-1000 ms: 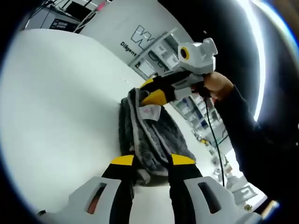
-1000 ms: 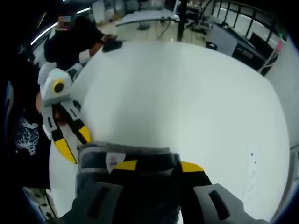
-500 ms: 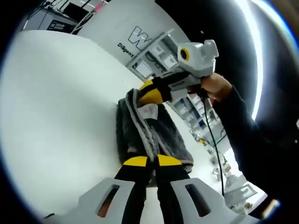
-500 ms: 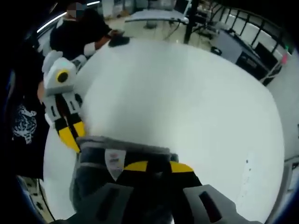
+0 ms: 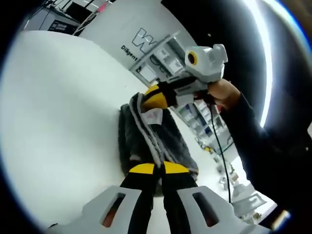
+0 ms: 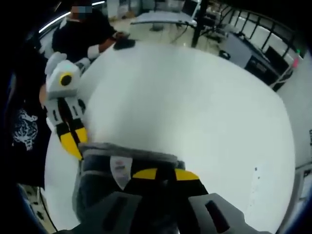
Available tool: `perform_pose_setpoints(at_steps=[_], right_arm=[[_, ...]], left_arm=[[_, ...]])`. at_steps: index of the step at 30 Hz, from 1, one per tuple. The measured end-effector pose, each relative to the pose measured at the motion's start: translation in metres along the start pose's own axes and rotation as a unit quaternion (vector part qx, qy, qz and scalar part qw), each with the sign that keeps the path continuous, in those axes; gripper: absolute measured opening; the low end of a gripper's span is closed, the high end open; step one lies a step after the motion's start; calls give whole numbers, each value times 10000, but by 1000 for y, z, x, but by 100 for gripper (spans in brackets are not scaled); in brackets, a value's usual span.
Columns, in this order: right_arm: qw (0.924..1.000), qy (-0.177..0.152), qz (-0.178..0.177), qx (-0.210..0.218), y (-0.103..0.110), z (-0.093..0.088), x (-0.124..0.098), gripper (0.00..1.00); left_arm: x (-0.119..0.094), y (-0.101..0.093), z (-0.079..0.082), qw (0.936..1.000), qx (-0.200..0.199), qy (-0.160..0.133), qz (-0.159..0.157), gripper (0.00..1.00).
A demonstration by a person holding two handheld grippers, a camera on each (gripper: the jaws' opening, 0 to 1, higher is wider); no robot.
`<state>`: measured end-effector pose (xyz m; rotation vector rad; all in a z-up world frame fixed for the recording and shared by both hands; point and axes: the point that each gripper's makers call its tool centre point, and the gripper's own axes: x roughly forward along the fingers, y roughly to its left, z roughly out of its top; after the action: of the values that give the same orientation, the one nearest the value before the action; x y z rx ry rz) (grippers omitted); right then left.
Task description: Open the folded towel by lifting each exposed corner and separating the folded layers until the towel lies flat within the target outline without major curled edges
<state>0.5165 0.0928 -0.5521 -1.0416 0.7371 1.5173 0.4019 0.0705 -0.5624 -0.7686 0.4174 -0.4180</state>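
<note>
Left gripper view has the left gripper (image 5: 155,169) pinched narrow on the near corner of the folded grey plush towel (image 5: 168,141); beyond it, the right gripper (image 5: 153,96) clamps the far, white-tagged corner. Both corners appear held so the layers can be peeled apart over the white table (image 5: 58,107)

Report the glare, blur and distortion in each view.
Left gripper view: a bright light strip flares white, the fisheye bends the table edge, and the towel stays fairly sharp. Right gripper view: the towel and right gripper are soft, the table looks washed out and bulges.
</note>
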Motion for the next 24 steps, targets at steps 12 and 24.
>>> perform_pose_setpoints(at_steps=[12,24], right_arm=[[10000,-41,-58,-49,-5,3,2,5],[9999,-83,-96,56,-6,6,4,5]], left_arm=[[-1,-2,8,9998,-88,-135,-87,1],[-6,1,11,9998,-77,-159,-78,1]])
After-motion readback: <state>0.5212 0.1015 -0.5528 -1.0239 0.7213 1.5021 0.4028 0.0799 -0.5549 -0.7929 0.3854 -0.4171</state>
